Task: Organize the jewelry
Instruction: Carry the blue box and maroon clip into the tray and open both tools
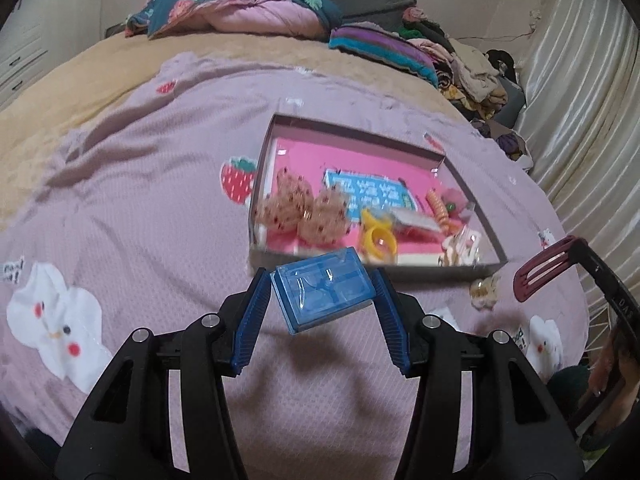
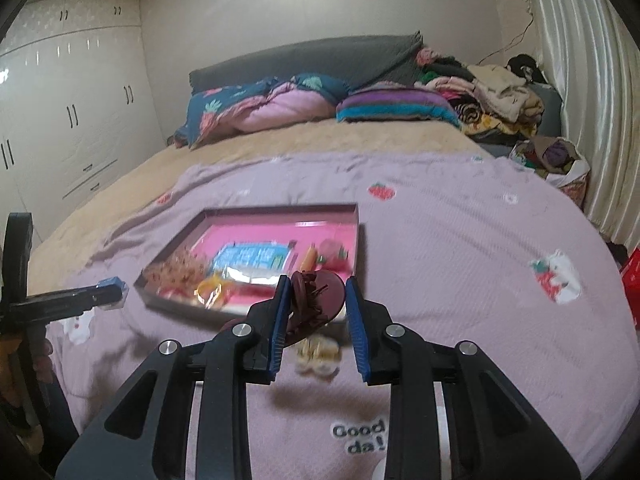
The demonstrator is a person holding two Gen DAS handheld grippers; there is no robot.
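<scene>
Over bed | left gripper [image 1: 322, 292] grips one blue box [image 1: 322, 296] | right gripper [image 2: 316, 300] grips one maroon clip [image 2: 316, 300]

My left gripper [image 1: 322, 296], black with ribbed blue pads, carries a clear pale-blue plastic case [image 1: 324, 294]. My right gripper [image 2: 316, 308], same black and blue, carries a dark maroon plastic hair claw [image 2: 316, 300]. Beyond the case sits the shallow grey-walled tray [image 1: 352, 130], its floor hot pink. Inside that tray: tan red-dotted scrunchies [image 1: 300, 208], a yellow ring-shaped piece [image 1: 380, 240], a blue-and-white printed card [image 1: 368, 192]. Under the tray, a lilac waffle-textured blanket [image 1: 160, 184] shows red strawberries and white cartoon patches.
</scene>
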